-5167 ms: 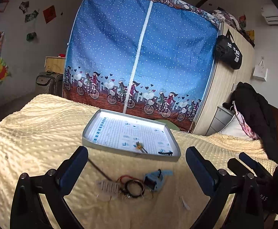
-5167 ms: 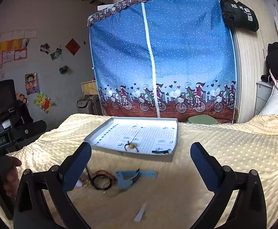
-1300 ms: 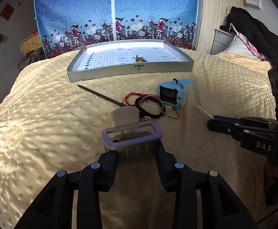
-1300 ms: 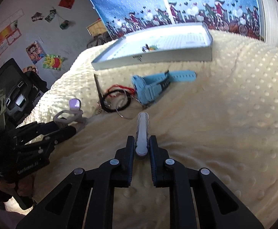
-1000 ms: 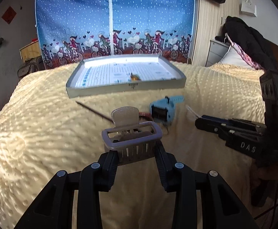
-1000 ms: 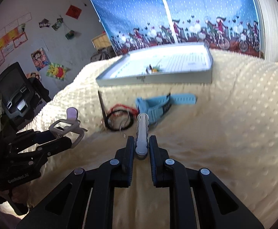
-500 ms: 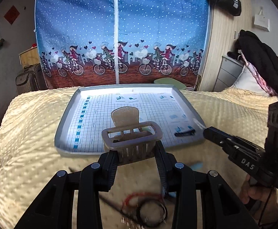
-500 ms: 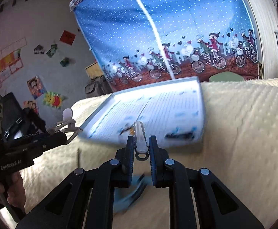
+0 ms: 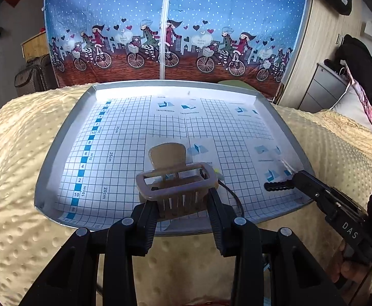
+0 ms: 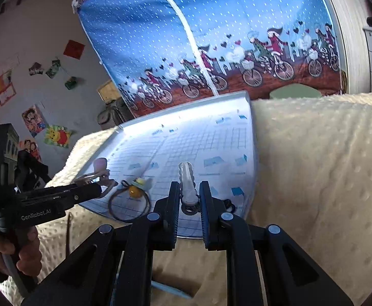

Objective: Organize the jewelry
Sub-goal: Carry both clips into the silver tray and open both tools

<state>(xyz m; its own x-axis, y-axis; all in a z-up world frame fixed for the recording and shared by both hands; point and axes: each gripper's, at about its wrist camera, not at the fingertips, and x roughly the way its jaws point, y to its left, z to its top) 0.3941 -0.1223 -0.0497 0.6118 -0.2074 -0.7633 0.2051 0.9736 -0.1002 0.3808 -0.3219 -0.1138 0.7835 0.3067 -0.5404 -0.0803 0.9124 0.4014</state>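
A beige claw hair clip (image 9: 176, 182) is clamped between the fingers of the left gripper (image 9: 183, 204), held above the near edge of the grey tray (image 9: 58, 137), which rests on a cream dotted blanket (image 9: 14, 153). The right gripper (image 10: 189, 199) is closed on a slim white hair clip (image 10: 186, 179), pinched near its ringed hinge end, with the toothed length projecting forward over the tray's near right corner.

Handling, as judged: both clips are taken to be light, rigid plastic. The claw clip is sprung and ribbed, so a hold across its flat sides — as is the case now — should be secure. Pressure on its lever tabs would be expected to open it. The white clip is narrow and smooth; it could pivot between the pads if knocked, and a hold closer to its middle would be steadier.

Already lying in the tray are a black hair tie with a yellow bead charm (image 10: 135, 191) and a black toothed clip (image 9: 279, 185) near the right rim, just beside the right gripper's tip.

Hidden or unclear: the hair tie is largely masked by the claw clip in the left view. Whether either held clip touches the tray floor cannot be told. A blue strap (image 10: 170, 289) shows below the right gripper, mostly cut off; its nature is not determinable. The tray's printed grid is blurred in the right view.
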